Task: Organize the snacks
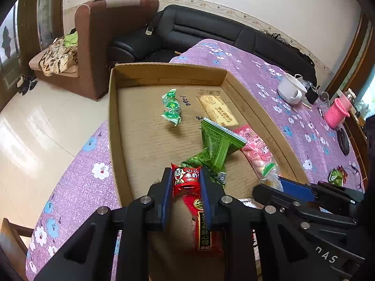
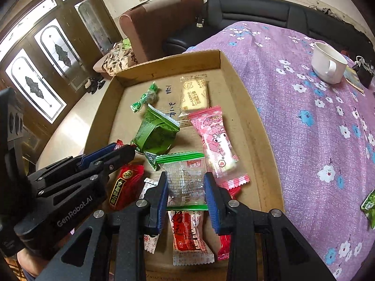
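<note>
Left tongs [image 1: 186, 182] closed narrow on a red candy [image 1: 186, 180]: both blue pads press the wrapper's sides, cartoon face showing between them, the wrapper's tail hanging below toward the camera. Held over the near end of the cardboard tray [image 1: 112, 117], which sits on the surface under a purple floral cloth [image 1: 281, 89]. Right tongs [image 2: 186, 187] partly apart, with a clear packet with green sealed ends [image 2: 185, 178] between the pads; the left pad meets the packet's edge, but at the right pad I cannot tell touching from just apart, so a grip is not confirmed. Tray contents, right wrist view: small green twist candy [image 2: 145, 98] and beige biscuit pack [image 2: 194, 94] at the far end, apart from each other; green crinkled pack [image 2: 157, 133] mid-tray, tilted up on one sealed edge; pink pack [image 2: 216, 145] lying beside it on the right, its far end just beside the biscuit pack. Nearer the camera: a dark red pack with gold lettering [image 2: 125, 187] under the left tongs, a white-and-red sachet [image 2: 189, 236] below the clear packet, further red wrappers partly hidden by the right tongs. Outside the tray: white mug [image 2: 328, 63] on the cloth, well apart; pink container [image 1: 337, 112] beyond the mug in the left wrist view; one green wrapper [image 2: 369, 203] on the cloth at the right edge
</note>
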A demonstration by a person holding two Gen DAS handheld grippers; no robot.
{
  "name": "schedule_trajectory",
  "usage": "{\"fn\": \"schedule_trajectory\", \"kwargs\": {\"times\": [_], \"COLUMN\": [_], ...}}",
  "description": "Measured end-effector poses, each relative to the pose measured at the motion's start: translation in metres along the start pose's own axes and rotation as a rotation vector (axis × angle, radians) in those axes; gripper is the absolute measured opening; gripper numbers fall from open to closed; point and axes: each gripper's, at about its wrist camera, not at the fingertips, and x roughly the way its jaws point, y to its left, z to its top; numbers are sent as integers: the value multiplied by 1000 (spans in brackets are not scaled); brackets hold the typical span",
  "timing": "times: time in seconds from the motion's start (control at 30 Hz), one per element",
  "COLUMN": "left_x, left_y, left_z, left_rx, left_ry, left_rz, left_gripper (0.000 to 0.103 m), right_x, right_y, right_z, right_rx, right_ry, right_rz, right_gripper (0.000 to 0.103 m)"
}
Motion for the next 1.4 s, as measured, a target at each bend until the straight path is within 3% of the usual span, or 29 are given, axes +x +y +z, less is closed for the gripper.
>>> {"fn": "schedule_trajectory", "kwargs": {"times": [0.17, 0.3, 0.5, 0.8, 0.9, 1.13, 1.3, 1.4], "left_x": [-1, -4, -17, -49, -57, -58, -38, -17], "left_y": [0, 2, -2, -37, -62, -138, -198, -241], "left_z": [1, 1, 1, 0, -1, -17, -27, -27], "left_rx": [-3, -12, -16, 46, 85, 218, 289, 319], "left_ry": [-2, -8, -31, -80, -88, -60, 3, 48], "left_rz": [1, -7, -9, -55, -79, -155, -211, -240], "left_gripper": [23, 30, 30, 31, 31, 33, 39, 43], "right_x": [-2, -10, -28, -75, -97, -157, -205, -212], "right_y": [1, -2, -12, -51, -82, -176, -262, -294], "right_z": [0, 0, -3, -25, -40, -92, -137, -153], "right_rx": [-8, 3, 35, 111, 164, 304, 500, 586], "right_ry": [-11, -28, -58, -109, -115, -151, -263, -304], "right_rz": [-7, -1, 25, 43, 52, -42, -101, -119], "right_gripper": [34, 39, 39, 39, 39, 39, 42, 43]}}
